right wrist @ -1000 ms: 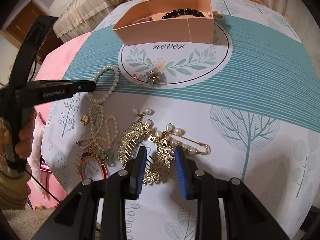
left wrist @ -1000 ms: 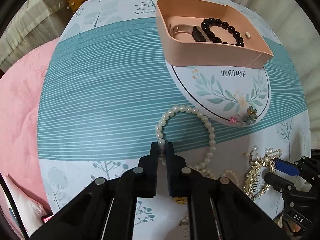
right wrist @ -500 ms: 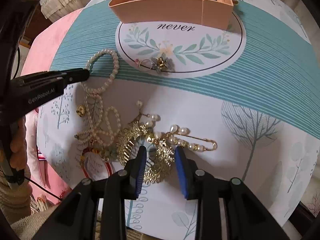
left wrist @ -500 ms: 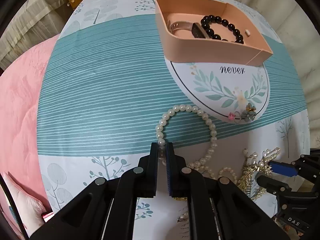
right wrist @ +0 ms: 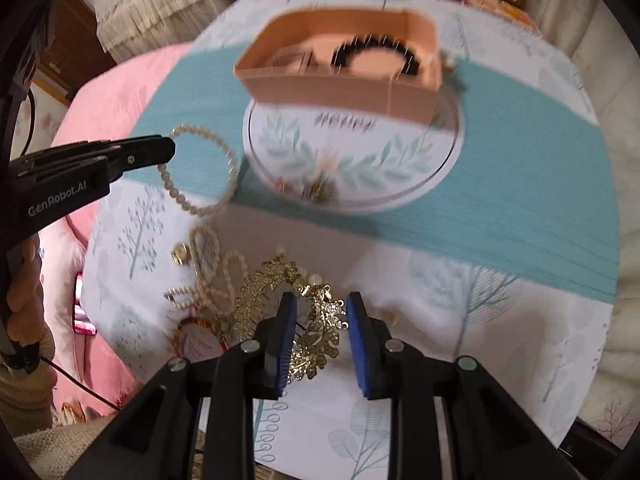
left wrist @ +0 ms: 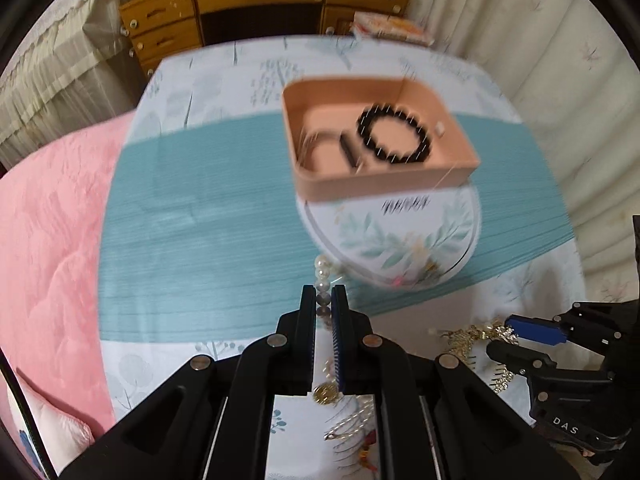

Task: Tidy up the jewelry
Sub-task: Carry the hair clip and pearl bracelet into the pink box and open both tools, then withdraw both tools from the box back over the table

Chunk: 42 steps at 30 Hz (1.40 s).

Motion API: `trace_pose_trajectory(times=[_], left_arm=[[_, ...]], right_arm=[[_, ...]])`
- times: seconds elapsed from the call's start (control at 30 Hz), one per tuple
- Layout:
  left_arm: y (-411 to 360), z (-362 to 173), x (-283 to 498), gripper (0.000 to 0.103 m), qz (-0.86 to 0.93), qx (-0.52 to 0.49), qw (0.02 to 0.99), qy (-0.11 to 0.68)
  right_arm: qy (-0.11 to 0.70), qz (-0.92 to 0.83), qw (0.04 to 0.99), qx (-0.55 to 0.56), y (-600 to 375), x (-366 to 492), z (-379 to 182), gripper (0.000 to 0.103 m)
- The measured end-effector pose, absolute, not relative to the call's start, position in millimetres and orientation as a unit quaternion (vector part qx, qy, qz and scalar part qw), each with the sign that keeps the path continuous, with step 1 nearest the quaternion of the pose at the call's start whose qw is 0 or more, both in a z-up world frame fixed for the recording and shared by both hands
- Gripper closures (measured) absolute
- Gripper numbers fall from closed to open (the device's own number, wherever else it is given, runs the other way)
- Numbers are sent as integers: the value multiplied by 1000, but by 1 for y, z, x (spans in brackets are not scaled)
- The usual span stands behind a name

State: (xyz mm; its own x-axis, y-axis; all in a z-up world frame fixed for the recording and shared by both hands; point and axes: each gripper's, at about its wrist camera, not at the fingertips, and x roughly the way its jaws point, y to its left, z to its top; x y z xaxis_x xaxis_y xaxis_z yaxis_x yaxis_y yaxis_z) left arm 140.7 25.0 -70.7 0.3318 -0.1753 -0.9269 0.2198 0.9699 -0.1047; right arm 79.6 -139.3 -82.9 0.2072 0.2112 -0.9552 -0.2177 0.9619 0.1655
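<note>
My left gripper is shut on a white pearl bracelet, held just above the tablecloth; in the right wrist view its loop hangs from the left gripper. My right gripper points down at a gold leaf hair ornament; its jaws are closing, with the ornament between the blue pads and touching both. The peach box beyond holds a black bead bracelet and a watch. Both views are blurred by motion.
A gold comb, a pearl strand pile and a gold charm lie left of the right gripper. A flower brooch sits on the round placemat. A pink quilt borders the table's left; a wooden dresser stands behind.
Both grippers have risen from the table. The pearl bracelet has come up off the cloth with the left gripper. The right jaws have narrowed around the gold ornament.
</note>
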Motion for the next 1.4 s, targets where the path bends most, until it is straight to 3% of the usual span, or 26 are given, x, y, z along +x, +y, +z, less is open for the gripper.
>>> trace_pose_trajectory(times=[0.4,0.77,0.83,0.87,0.93,1.0,1.07,1.4], left_arm=[[-4,-11,198,98,-122,-8,862,492],[-16,-81,268,97,-83,-36,858,506],[-10,-93,271,88,-59,-28,853,517],[-8,-98,272,75,-53,-26,850,523],[-2,-100,269,62,-62,-34,850,523],[2,-94,262,41,-63,-35,855,514],[7,-85,253,30,-59,-33,866,495],[26,-50,219,29,-72,-32,882,465]], right_arm=[[502,97,857,57,-172,135,-23,77],[470,53,875,109,-187,203,-44,77],[464,51,877,113,-187,209,-47,77],[461,51,878,116,-187,213,-48,77],[457,53,879,123,-186,222,-51,83],[461,59,876,130,-183,229,-55,87],[464,55,875,128,-179,237,-60,87],[482,82,863,123,-156,236,-73,87]])
